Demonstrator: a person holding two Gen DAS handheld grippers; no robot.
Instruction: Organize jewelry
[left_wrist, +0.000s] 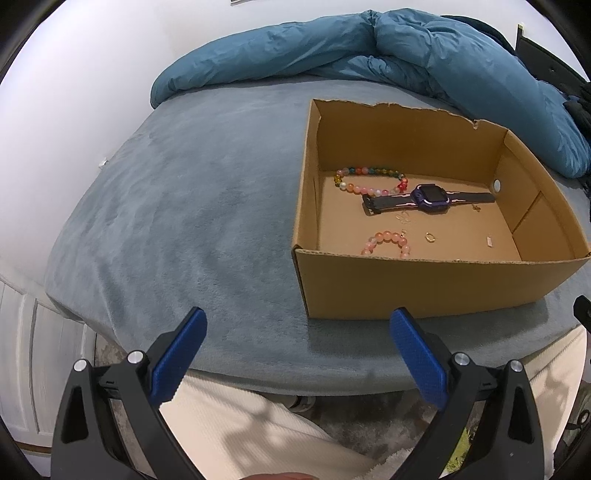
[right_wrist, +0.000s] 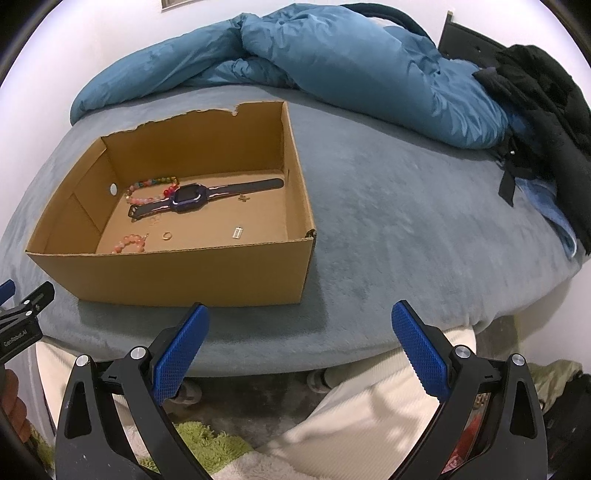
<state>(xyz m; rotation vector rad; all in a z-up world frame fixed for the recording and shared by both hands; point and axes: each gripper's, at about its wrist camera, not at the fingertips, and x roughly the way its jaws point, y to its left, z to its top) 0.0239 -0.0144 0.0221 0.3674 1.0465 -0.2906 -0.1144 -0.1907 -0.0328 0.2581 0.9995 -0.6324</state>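
Note:
An open cardboard box (left_wrist: 424, 288) sits on the grey bed cover; it also shows in the right wrist view (right_wrist: 192, 275). Inside lie a purple smartwatch (left_wrist: 430, 197) (right_wrist: 190, 199), a multicolour bead bracelet (left_wrist: 369, 181) (right_wrist: 153, 184), a pink bead bracelet (left_wrist: 388, 242) (right_wrist: 129, 243), a small gold ring (left_wrist: 429, 237) (right_wrist: 167, 235), a small silver clip (left_wrist: 489, 242) (right_wrist: 237, 232) and tiny gold pieces. My left gripper (left_wrist: 298, 317) is open and empty, near the box's front left corner. My right gripper (right_wrist: 300, 312) is open and empty, in front of the box's front right corner.
A rumpled blue duvet (left_wrist: 332, 48) (right_wrist: 332, 55) lies along the back of the bed. Dark clothes (right_wrist: 546, 96) are piled at the far right. The bed's front edge (right_wrist: 332, 347) runs just beyond my fingers, with white fabric and a green rug (right_wrist: 207, 443) below.

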